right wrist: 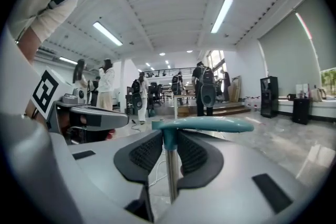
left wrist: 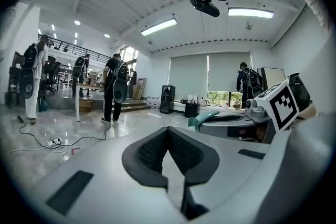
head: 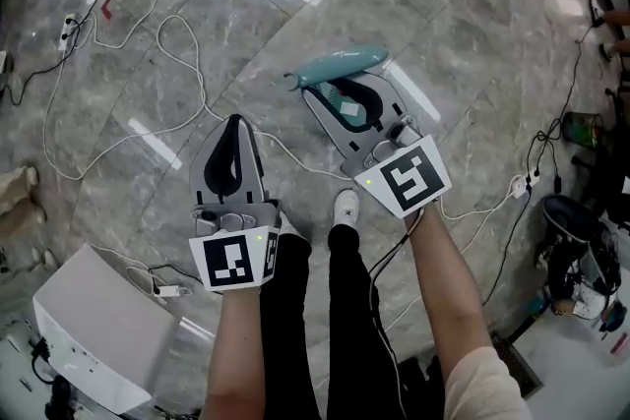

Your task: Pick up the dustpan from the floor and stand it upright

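Observation:
My right gripper (head: 340,98) is shut on the dustpan's thin metal pole (right wrist: 170,176), just under its teal handle (head: 340,67). In the right gripper view the teal handle (right wrist: 202,124) lies crosswise over the tips of my right gripper (right wrist: 169,134), and the pole runs down between the dark pads. The pan itself is hidden in every view. My left gripper (head: 234,123) hangs beside it on the left, shut with nothing between its pads. The left gripper view shows my left gripper (left wrist: 169,131) with its jaws together, and the teal handle (left wrist: 207,115) off to the right.
White and black cables (head: 167,25) loop over the grey marble floor, with a power strip (head: 67,30) far left and another (head: 519,184) at the right. A white box (head: 94,330) stands at bottom left. My shoe (head: 346,205) is below the grippers. People (left wrist: 113,89) stand far across the room.

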`<state>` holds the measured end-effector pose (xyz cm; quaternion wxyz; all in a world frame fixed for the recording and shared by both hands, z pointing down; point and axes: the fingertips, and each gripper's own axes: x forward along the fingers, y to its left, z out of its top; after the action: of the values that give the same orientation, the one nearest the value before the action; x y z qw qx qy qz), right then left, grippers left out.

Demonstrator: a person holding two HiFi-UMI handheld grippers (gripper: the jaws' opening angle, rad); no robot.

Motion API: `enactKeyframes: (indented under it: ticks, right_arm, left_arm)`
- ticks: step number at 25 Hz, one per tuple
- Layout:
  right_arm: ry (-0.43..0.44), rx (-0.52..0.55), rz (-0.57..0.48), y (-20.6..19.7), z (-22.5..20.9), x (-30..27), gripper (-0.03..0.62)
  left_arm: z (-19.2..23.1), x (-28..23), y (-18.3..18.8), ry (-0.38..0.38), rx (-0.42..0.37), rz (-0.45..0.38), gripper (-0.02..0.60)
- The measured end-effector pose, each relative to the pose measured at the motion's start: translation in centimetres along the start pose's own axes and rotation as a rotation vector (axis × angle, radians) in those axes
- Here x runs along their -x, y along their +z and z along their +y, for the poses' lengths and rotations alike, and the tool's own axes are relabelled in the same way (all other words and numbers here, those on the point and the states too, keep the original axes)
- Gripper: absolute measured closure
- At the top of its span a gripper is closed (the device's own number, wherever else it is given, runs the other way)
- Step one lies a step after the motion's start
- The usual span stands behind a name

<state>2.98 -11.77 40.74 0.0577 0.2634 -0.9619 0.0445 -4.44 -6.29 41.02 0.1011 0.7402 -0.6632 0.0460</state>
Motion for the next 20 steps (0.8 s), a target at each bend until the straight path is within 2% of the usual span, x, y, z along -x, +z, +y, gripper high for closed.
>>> enactKeyframes:
  ticks: [2, 6, 10, 13, 17, 20]
  right_arm:
    - [-0.048, -0.035, -0.016, 0.2, -1.9, 3.0, 0.491]
    - [-0.059, -0.052, 0.053, -1.4, -4.7, 7.8, 0.491]
    - [-0.044, -0.084, -0.024, -0.5, -5.2, 10.0, 0.491]
    - [-0.025, -0.106, -0.034, -0.4, -5.4, 11.1, 0.49]
    - [-0.032, -0.099, -0.045, 0.3, -5.2, 13.0, 0.49]
    - [-0.07, -0.152, -0.038, 0.9, -4.6, 15.7, 0.491]
  left_arm:
    - [-2.9, 0.1, 0.1, -0.004, -0.006, 0.015, 0.574]
    - [-7.8, 0.4, 0.0, 0.033, 0.009, 0.007, 0.574]
    - [-12.1, 1.1, -1.5, 0.088, 0.068, 0.002, 0.574]
    - [-15.0, 1.0, -2.1, 0.095, 0.089, 0.008, 0.574]
    - [-16.9, 0.6, -1.6, 0.086, 0.069, 0.0, 0.574]
    - [-17.0, 1.3, 0.0, 0.095, 0.053, -0.019, 0.574]
